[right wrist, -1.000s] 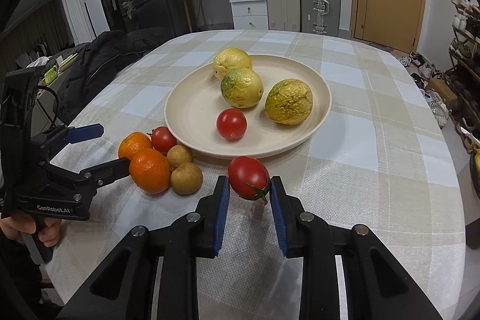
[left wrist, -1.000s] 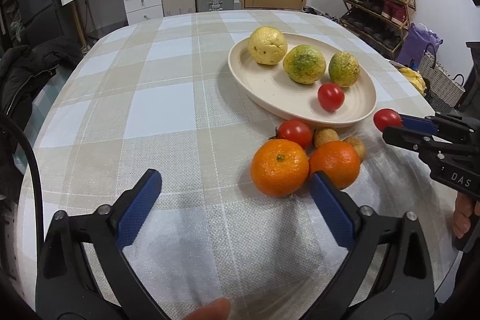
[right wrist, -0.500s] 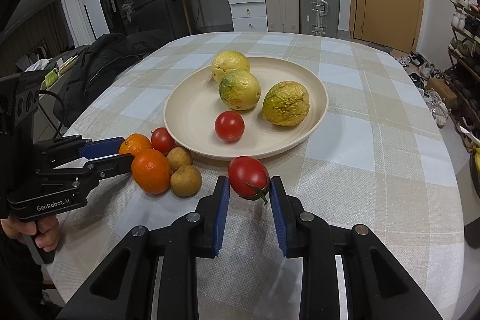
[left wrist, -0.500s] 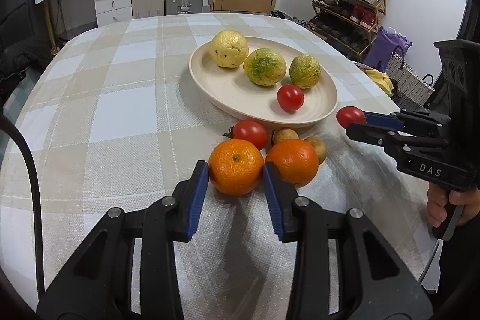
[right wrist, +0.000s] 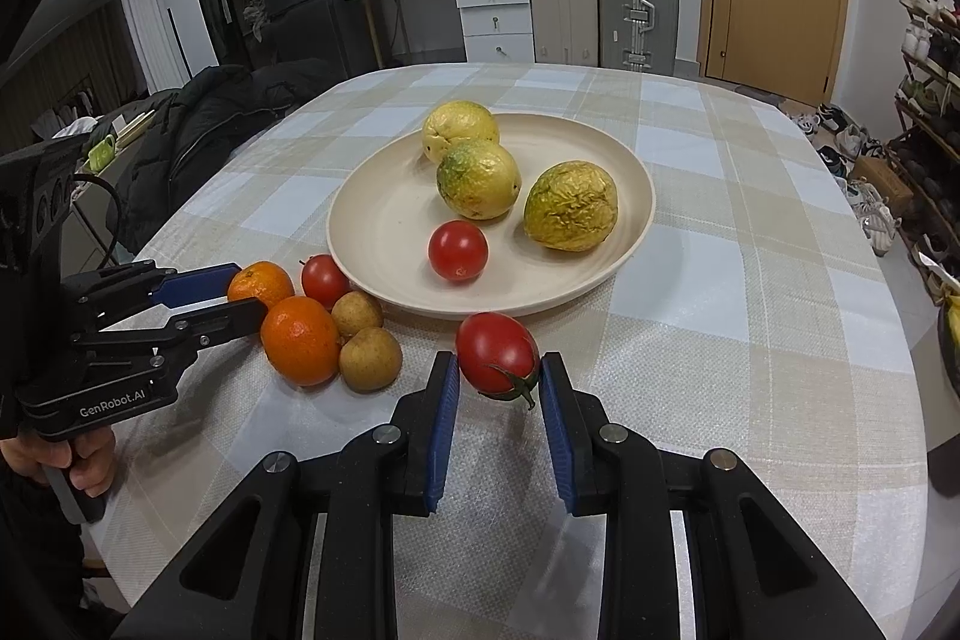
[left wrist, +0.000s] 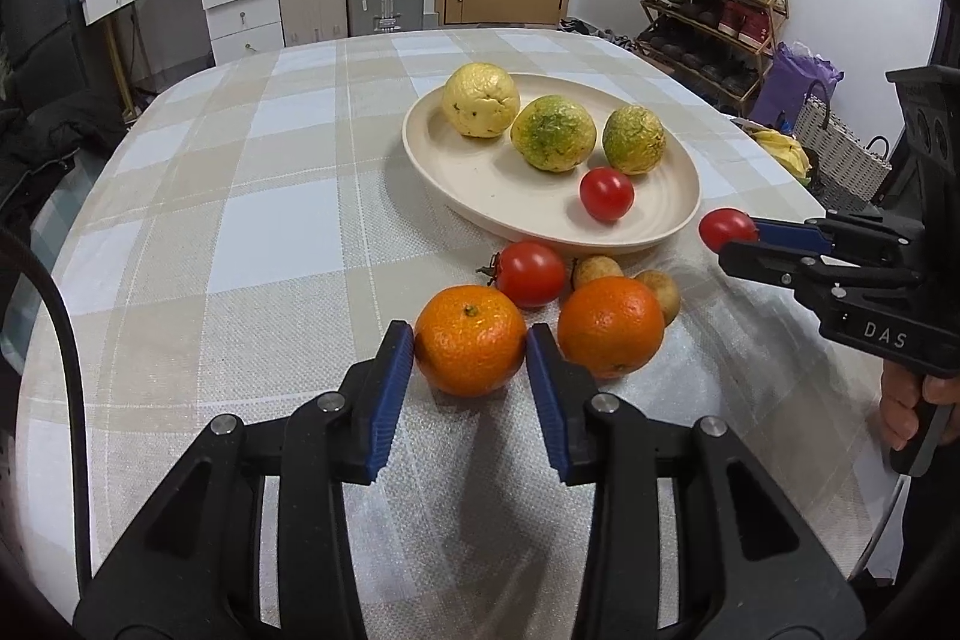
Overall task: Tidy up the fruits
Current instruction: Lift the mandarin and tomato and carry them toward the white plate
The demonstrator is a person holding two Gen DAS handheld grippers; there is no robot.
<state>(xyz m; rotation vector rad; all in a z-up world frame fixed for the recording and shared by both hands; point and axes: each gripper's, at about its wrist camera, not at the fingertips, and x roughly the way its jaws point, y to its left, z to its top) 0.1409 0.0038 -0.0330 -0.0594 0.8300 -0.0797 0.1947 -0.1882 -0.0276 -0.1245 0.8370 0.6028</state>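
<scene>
Tongs in my left hand (left wrist: 471, 340), gaping wide a second ago, now clamp the near orange (left wrist: 470, 340) on the worktop (left wrist: 240, 232). My right tongs (right wrist: 499, 370) still pinch a tomato (right wrist: 497, 353) just before the plate (right wrist: 384, 232).

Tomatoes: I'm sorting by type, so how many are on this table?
3. One tomato lies on the plate, one on the cloth beside the oranges, and one is in the right gripper. None looks hidden.
</scene>
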